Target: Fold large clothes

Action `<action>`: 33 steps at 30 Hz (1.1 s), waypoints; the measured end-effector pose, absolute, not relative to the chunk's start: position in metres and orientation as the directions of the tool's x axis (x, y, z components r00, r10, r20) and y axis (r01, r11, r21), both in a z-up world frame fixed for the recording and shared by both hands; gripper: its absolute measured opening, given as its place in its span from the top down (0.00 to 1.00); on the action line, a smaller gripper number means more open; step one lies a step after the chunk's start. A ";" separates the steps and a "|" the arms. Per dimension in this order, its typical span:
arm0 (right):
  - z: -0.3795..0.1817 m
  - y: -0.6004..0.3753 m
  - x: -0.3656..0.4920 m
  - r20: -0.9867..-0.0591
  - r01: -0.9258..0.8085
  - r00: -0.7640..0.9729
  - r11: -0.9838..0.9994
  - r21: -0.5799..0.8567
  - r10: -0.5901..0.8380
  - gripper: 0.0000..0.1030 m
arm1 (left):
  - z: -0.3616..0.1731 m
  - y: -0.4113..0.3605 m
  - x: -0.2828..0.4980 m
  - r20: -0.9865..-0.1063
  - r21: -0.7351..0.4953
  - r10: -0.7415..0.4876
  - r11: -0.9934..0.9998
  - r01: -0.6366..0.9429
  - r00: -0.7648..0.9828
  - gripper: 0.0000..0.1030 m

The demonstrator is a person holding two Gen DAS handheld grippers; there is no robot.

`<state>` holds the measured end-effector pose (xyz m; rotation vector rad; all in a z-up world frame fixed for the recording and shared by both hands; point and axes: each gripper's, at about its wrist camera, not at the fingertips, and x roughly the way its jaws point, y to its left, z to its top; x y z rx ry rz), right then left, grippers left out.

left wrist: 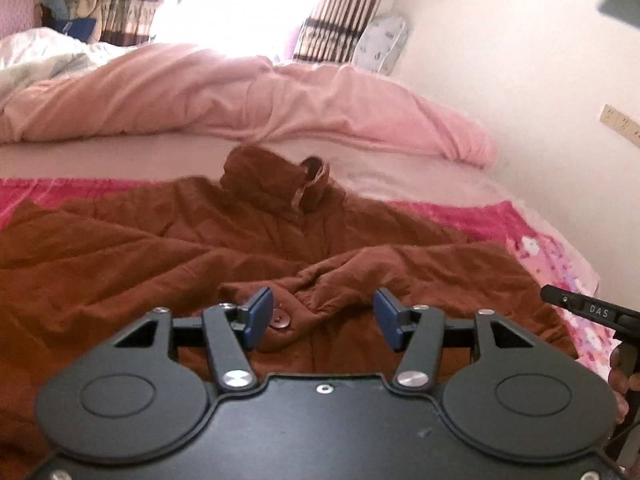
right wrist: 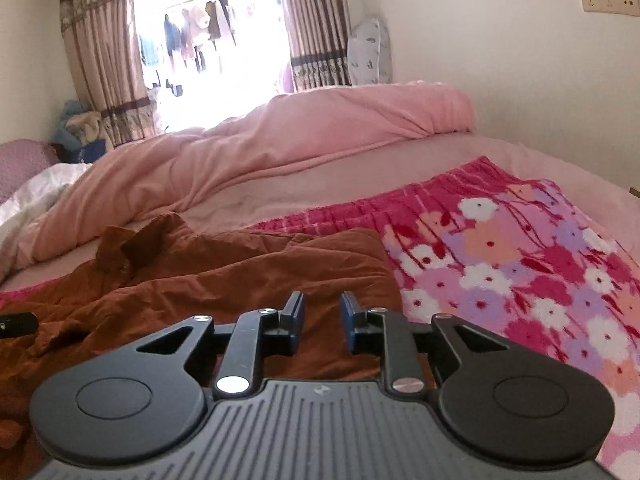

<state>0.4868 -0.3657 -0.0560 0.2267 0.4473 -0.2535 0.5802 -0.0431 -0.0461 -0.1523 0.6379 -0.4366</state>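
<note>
A brown coat (left wrist: 160, 248) lies spread and wrinkled on the bed, collar (left wrist: 280, 180) at the far side and a brown button (left wrist: 280, 318) near its front. My left gripper (left wrist: 322, 320) is open and empty, just above the coat's front by the button. The coat also shows in the right wrist view (right wrist: 240, 272). My right gripper (right wrist: 321, 322) is open and empty above the coat's right edge. The right gripper's body (left wrist: 592, 312) shows at the right of the left wrist view.
A pink floral blanket (right wrist: 520, 260) covers the bed under the coat. A bunched pink duvet (right wrist: 280, 148) lies across the far side. A pillow (right wrist: 368, 56) leans on the wall, by curtains (right wrist: 100, 60) and a bright window.
</note>
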 end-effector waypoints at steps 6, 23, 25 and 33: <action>-0.086 -0.379 0.515 -0.547 0.340 0.811 0.929 0.147 -0.210 0.75 | -0.081 -0.050 0.601 -0.607 -0.260 -0.404 0.915 0.309 0.684 0.46; -0.057 -0.356 0.444 -0.486 0.277 0.856 0.950 0.145 -0.175 0.69 | -0.066 -0.029 0.529 -0.553 -0.273 -0.446 0.895 0.353 0.704 0.43; -0.061 -0.356 0.445 -0.493 0.282 0.851 0.950 0.136 -0.182 0.69 | -0.072 -0.033 0.528 -0.566 -0.260 -0.432 0.902 0.345 0.702 0.43; -0.094 -0.372 0.459 -0.558 0.307 0.814 0.936 0.172 -0.165 0.70 | -0.093 -0.033 0.545 -0.598 -0.303 -0.435 0.900 0.313 0.673 0.40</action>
